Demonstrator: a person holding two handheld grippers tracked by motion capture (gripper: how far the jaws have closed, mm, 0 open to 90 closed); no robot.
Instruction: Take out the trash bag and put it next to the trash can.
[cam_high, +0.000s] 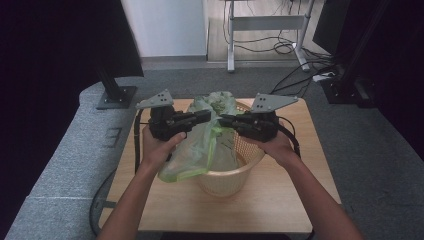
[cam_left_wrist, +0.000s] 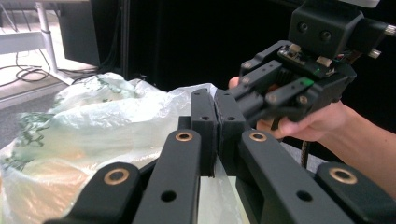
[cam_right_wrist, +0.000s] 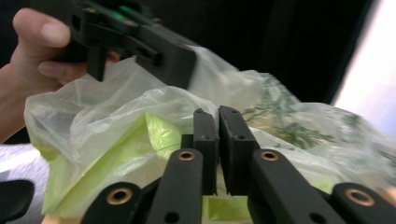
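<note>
I hold my left gripper (cam_high: 209, 116) and my right gripper (cam_high: 221, 119) tip to tip above the woven basket (cam_high: 250, 160) that stands on the wooden bench (cam_high: 280, 200). A thin pale green plastic bag (cam_high: 200, 150) sits in the basket, bunched up at the top and spilling over the rim on the side of my left hand (cam_high: 159, 150). In the left gripper view my left gripper (cam_left_wrist: 215, 105) has its jaws pressed together, with a fold of the bag's film (cam_left_wrist: 116, 126) caught low between them. In the right gripper view my right gripper (cam_right_wrist: 218, 121) has its jaws nearly together, a narrow slit showing between them, and green film (cam_right_wrist: 140, 140) lies at their base; whether the pads press it I cannot tell. My right hand (cam_high: 277, 146) is beside the basket's far rim.
</note>
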